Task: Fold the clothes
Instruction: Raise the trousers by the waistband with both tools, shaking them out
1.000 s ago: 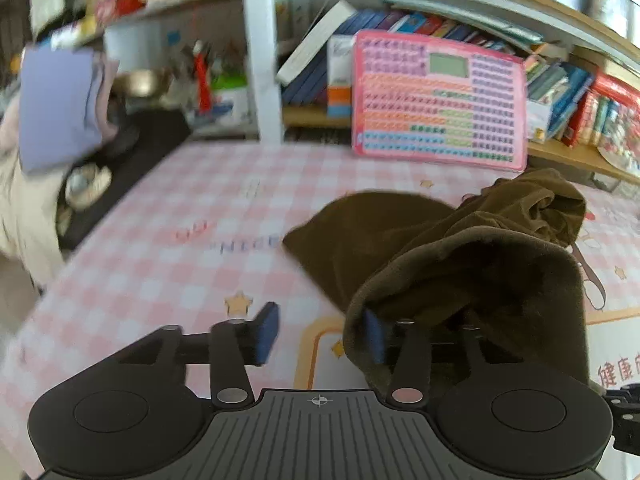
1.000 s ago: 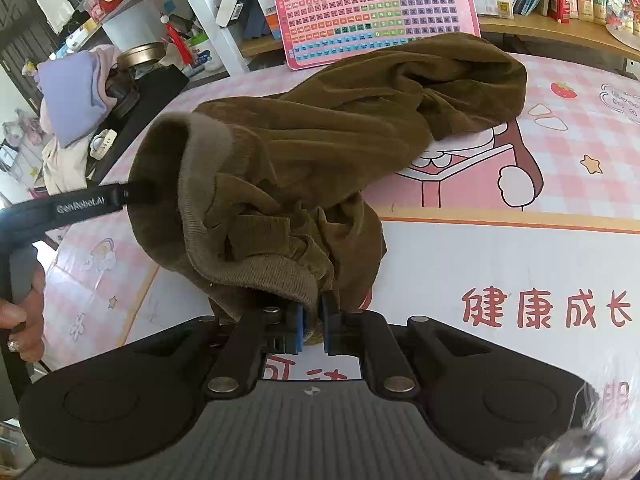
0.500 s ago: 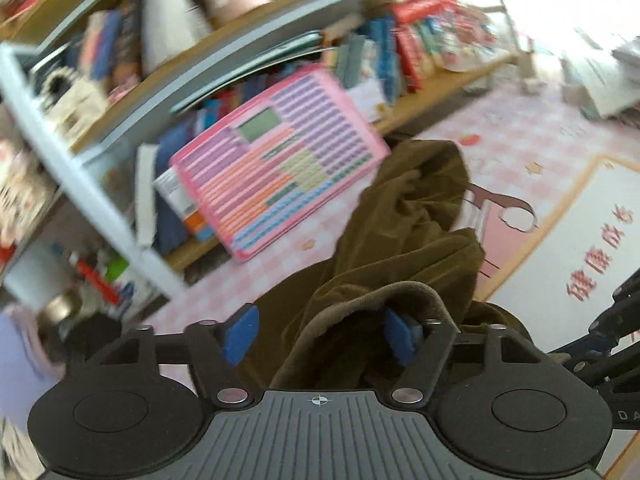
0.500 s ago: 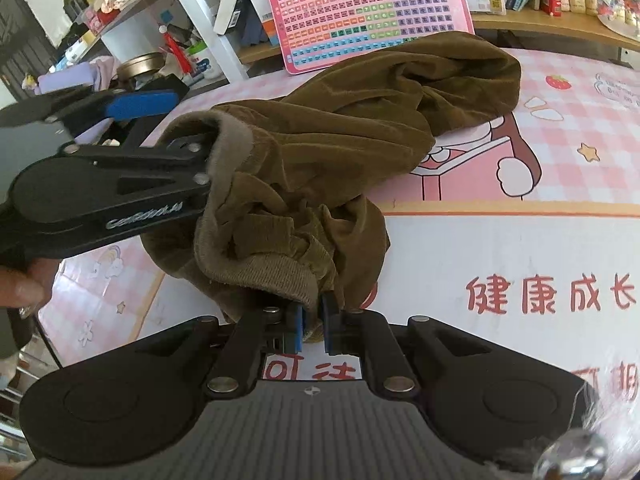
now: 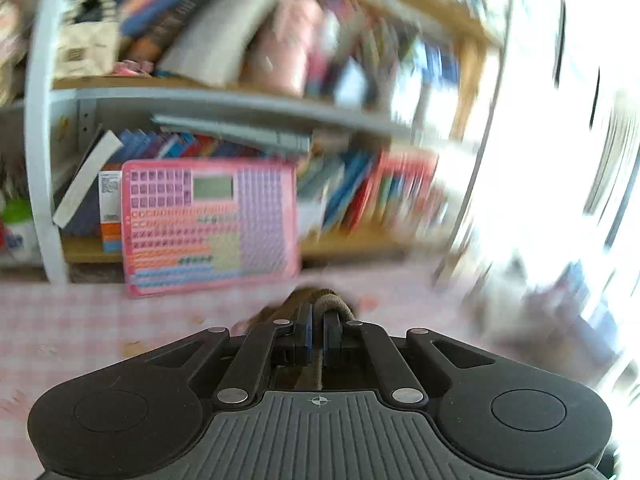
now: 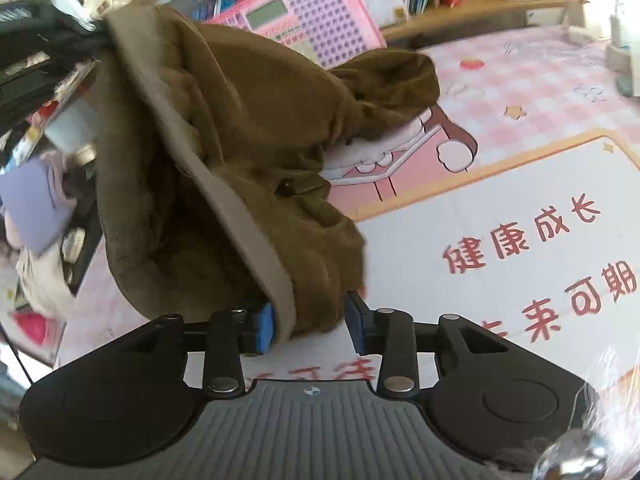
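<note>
The brown corduroy trousers (image 6: 248, 148) hang by their ribbed waistband from your left tool (image 5: 318, 334), pinched shut on that band up at the left, while the legs trail away to the far right across the pink checked worktop (image 6: 540, 80). Your right tool (image 6: 310, 322) has just been opening and now stands part open, the waistband's near end loose between its pads, the pink toy keyboard (image 6: 304, 20) leaning behind.
</note>
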Tool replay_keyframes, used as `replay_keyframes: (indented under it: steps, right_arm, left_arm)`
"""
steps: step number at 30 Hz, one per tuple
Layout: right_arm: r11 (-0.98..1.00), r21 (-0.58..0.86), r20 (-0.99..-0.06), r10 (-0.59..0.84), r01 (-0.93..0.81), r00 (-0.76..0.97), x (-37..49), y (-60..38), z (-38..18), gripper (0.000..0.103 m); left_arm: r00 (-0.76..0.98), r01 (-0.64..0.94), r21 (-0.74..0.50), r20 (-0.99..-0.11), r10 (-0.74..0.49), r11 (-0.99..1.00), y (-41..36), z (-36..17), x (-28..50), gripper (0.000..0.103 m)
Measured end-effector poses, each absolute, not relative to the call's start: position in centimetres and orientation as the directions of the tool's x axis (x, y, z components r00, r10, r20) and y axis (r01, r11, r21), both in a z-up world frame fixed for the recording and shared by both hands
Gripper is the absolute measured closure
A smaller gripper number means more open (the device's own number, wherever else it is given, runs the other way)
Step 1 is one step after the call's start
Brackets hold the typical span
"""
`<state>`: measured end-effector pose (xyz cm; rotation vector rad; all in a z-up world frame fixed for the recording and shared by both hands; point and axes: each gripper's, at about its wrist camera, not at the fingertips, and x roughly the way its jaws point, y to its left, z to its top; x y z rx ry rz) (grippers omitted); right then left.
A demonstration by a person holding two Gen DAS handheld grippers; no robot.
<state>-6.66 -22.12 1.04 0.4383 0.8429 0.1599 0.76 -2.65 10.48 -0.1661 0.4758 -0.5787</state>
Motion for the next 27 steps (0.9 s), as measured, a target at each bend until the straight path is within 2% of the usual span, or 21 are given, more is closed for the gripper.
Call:
replay_keyframes:
  steps: [2,6,8,10,14,18,25,26,27]
  right_arm:
    - [0.9,0.433,-0.67,0.283,0.052,0.686,-7.4,-20.5,1.6,0.067]
    - [0.916,0.387,-0.655,0.194,0.104,0.73,-8.8,-17.0,2.3,0.067]
    - [0.929,0.336,-0.661,0.116,0.155,0.741,-9.4,-15.2,2.4,0.065]
    - [0.935,0.294,-0.664,0.052,0.197,0.746,-9.9,-13.4,2.3,0.059]
    - [0.942,0.239,-0.671,-0.015,0.234,0.742,-10.5,-10.4,1.8,0.059]
    - [0.948,0.205,-0.686,-0.04,0.245,0.727,-10.9,-7.9,1.1,0.073]
    - [0.955,0.165,-0.712,-0.058,0.247,0.7,-11.2,-5.7,0.9,0.076]
    - [0.956,0.172,-0.723,-0.041,0.237,0.69,-11.1,-5.6,0.7,0.078]
    - [0.956,0.19,-0.728,-0.015,0.223,0.685,-11.0,-5.6,0.6,0.088]
  left_arm:
    - [0.73,0.481,-0.36,-0.341,-0.592,0.8,-0.4,11.4,0.6,0.099]
    - [0.739,0.454,-0.407,-0.325,-0.59,0.793,4.0,11.5,0.0,0.099]
    - [0.743,0.422,-0.428,-0.342,-0.575,0.799,6.6,11.0,0.3,0.099]
    - [0.745,0.381,-0.445,-0.372,-0.554,0.811,9.2,10.1,0.6,0.099]
    - [0.741,0.263,-0.457,-0.469,-0.481,0.85,14.4,7.3,0.8,0.099]
    - [0.702,0.179,-0.446,-0.566,-0.432,0.877,17.8,4.3,0.5,0.099]
    - [0.703,0.208,-0.431,-0.558,-0.44,0.878,18.8,3.9,0.2,0.099]
    - [0.706,0.206,-0.435,-0.555,-0.441,0.877,19.0,3.9,0.1,0.099]
    - [0.707,0.203,-0.439,-0.552,-0.441,0.875,19.2,3.8,0.0,0.099]
